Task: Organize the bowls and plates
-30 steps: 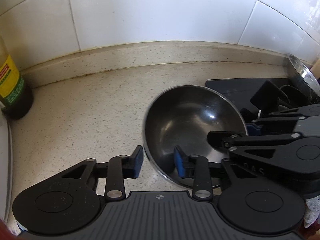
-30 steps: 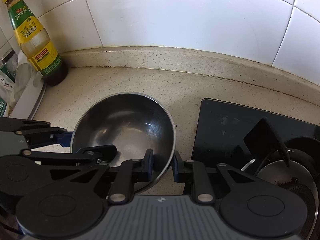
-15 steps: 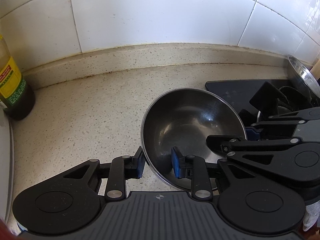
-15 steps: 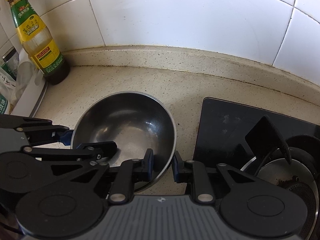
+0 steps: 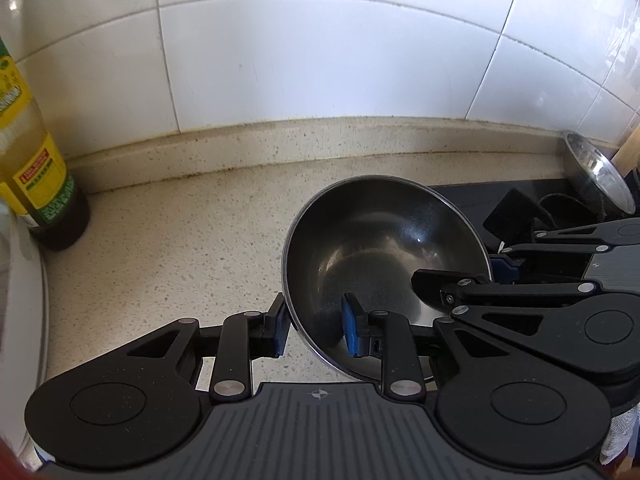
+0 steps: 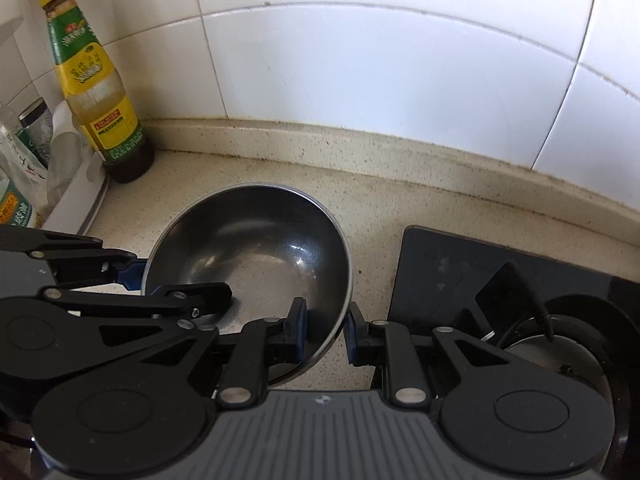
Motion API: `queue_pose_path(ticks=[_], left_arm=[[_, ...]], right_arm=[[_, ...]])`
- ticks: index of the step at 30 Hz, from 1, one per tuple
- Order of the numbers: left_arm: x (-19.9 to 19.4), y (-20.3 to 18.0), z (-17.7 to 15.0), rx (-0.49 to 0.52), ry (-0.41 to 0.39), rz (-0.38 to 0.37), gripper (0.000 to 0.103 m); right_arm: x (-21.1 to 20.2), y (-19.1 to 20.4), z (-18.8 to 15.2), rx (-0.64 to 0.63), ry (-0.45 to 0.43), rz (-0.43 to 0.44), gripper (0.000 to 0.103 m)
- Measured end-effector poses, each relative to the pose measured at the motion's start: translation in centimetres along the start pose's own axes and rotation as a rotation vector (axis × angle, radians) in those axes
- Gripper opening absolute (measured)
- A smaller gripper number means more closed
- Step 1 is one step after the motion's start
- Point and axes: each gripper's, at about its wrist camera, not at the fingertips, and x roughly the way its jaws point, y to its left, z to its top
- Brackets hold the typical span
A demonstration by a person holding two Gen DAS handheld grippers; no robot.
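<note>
Now clamped by both: left gripper (image 5: 314, 330) closed onto the near-left rim of the round dark stainless-steel bowl (image 5: 384, 256), no longer slack; right gripper (image 6: 326, 330) pinching the opposite rim. Raised and tilted above the speckled beige countertop (image 5: 180, 240), probably ready for carrying.

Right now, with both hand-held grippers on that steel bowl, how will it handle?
The steel bowl looks thin-walled, so probably light and rigid. Its polished rim likely slips between the pads of the left hand-held gripper and right hand-held gripper. Its rounded underside may rock when set down.
</note>
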Motion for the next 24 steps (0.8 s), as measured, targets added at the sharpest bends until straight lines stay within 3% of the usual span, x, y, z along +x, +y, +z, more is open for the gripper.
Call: queue_pose_path(ticks=[14,24], left_arm=[[-6.4,-0.4,-1.3,0.002,-0.09,0.008,0.034],[-10.8,-0.1,-5.0,0.015,-0.1,-0.025,0.037]], right_arm=[[-6.3,2.6,-0.8,-0.039,-0.083,-0.018,0.019],[-10.0,5.7,-4.2,-0.017,-0.065,0.001,0.019]])
